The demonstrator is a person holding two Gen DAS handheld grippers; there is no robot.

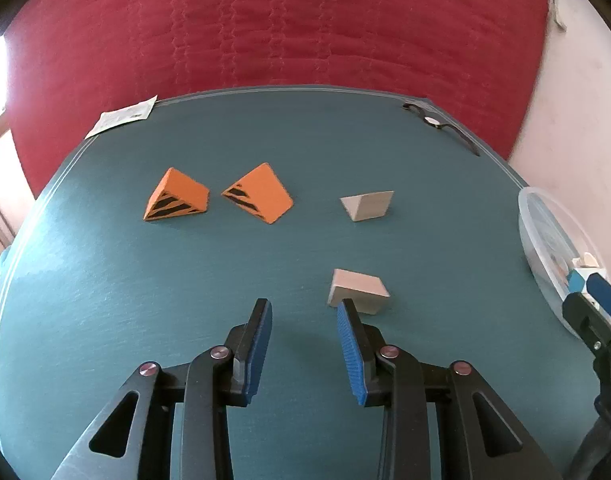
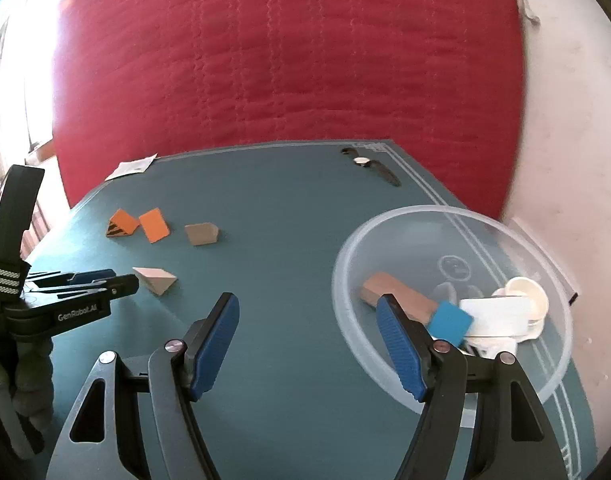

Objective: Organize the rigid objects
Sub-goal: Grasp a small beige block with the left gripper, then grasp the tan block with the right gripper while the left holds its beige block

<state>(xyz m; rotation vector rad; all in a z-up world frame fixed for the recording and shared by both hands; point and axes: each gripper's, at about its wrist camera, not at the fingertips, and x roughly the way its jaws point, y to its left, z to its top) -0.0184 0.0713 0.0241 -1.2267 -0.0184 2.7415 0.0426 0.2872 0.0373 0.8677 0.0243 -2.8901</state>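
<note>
Two orange wedges with black stripes [image 1: 177, 200] [image 1: 261, 199] and two pale wooden wedges [image 1: 368, 205] [image 1: 359, 291] lie on the teal table [image 1: 185, 272]. My left gripper [image 1: 305, 312] is open and empty, its right fingertip just in front of the near pale wedge. In the right wrist view my right gripper [image 2: 307, 308] is open and empty beside a clear plastic bowl [image 2: 345, 264] that holds a brown block [image 2: 401, 296], a blue block [image 2: 449, 322] and white pieces [image 2: 501, 312]. The left gripper [image 2: 117, 280] shows there next to the near pale wedge [image 2: 155, 278].
A black wristwatch [image 2: 371, 164] lies at the far right of the table and a white paper [image 1: 123, 116] at the far left corner. A red quilted cover [image 1: 285, 24] rises behind the table. The bowl's rim [image 1: 545, 240] stands at the right table edge.
</note>
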